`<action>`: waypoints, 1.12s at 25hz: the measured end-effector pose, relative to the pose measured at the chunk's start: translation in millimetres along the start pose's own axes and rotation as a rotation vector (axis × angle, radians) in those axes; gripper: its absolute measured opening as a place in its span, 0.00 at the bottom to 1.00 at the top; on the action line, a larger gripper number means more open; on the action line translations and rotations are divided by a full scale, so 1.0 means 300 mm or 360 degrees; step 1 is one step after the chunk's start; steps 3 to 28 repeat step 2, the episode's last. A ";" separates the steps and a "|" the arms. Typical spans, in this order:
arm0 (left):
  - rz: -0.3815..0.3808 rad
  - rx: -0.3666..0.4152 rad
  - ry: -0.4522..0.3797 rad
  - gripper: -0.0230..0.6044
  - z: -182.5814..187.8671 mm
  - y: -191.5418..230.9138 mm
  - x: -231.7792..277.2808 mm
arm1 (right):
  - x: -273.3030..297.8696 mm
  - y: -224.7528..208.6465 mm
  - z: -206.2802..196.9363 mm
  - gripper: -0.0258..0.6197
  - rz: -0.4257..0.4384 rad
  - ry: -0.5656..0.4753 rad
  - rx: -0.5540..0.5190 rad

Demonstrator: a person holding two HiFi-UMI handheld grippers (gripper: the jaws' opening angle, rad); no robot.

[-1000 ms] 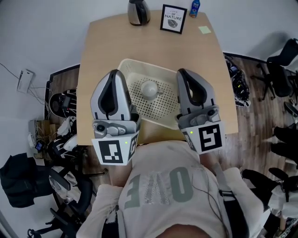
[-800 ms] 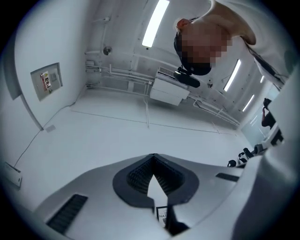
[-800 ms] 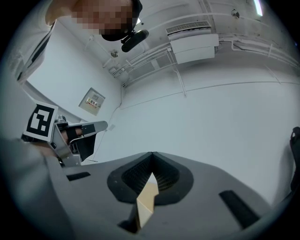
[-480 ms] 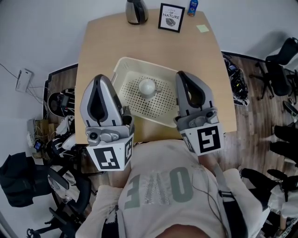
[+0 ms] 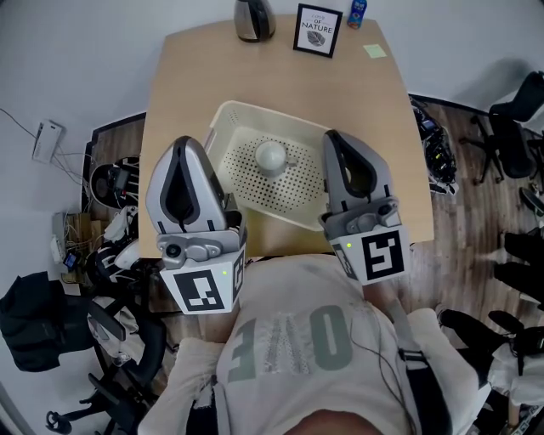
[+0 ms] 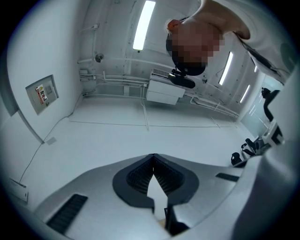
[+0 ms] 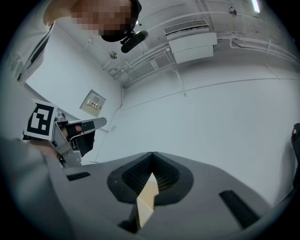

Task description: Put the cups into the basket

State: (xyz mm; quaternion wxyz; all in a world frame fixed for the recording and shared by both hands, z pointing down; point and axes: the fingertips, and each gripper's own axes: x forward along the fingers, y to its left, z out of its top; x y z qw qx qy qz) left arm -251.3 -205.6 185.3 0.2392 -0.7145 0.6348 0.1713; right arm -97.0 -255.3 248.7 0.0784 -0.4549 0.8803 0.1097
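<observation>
A cream perforated basket (image 5: 229, 136) sits on the wooden table (image 5: 187, 76), and one white cup (image 5: 271, 157) lies upside down inside it. My left gripper (image 5: 189, 144) hovers just left of the basket's near corner, tilted upward. Its jaws are shut with nothing between them (image 6: 153, 155). My right gripper (image 5: 334, 136) is raised over the basket's right rim, also shut and empty (image 7: 152, 153). Both gripper views look at the wall and ceiling, so neither shows the cup or the basket. No other cup is in view.
At the table's far edge stand a metal jug (image 5: 253, 17), a framed sign (image 5: 317, 30) and a small blue bottle (image 5: 358, 8), with a yellow sticky note (image 5: 374, 51) nearby. Cables and clutter (image 5: 110, 246) lie on the floor at left, office chairs (image 5: 514, 110) at right.
My left gripper has drawn back leftward off the basket's left rim and now hangs beside it. The right gripper and the cup have stayed put.
</observation>
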 end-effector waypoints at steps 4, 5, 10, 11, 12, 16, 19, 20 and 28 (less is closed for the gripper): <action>0.0004 0.0013 0.0006 0.05 0.000 -0.001 -0.002 | -0.001 0.006 0.001 0.04 0.0009 -0.0001 -0.0002; 0.0004 0.0013 0.0006 0.05 0.000 -0.001 -0.002 | -0.001 0.006 0.001 0.04 0.0009 -0.0001 -0.0002; 0.0004 0.0013 0.0006 0.05 0.000 -0.001 -0.002 | -0.001 0.006 0.001 0.04 0.0009 -0.0001 -0.0002; 0.0004 0.0013 0.0006 0.05 0.000 -0.001 -0.002 | -0.001 0.006 0.001 0.04 0.0009 -0.0001 -0.0002; 0.0004 0.0013 0.0006 0.05 0.000 -0.001 -0.002 | -0.001 0.006 0.001 0.04 0.0009 -0.0001 -0.0002; 0.0004 0.0013 0.0006 0.05 0.000 -0.001 -0.002 | -0.001 0.006 0.001 0.04 0.0009 -0.0001 -0.0002; 0.0004 0.0013 0.0006 0.05 0.000 -0.001 -0.002 | -0.001 0.006 0.001 0.04 0.0009 -0.0001 -0.0002; 0.0004 0.0013 0.0006 0.05 0.000 -0.001 -0.002 | -0.001 0.006 0.001 0.04 0.0009 -0.0001 -0.0002; 0.0004 0.0013 0.0006 0.05 0.000 -0.001 -0.002 | -0.001 0.006 0.001 0.04 0.0009 -0.0001 -0.0002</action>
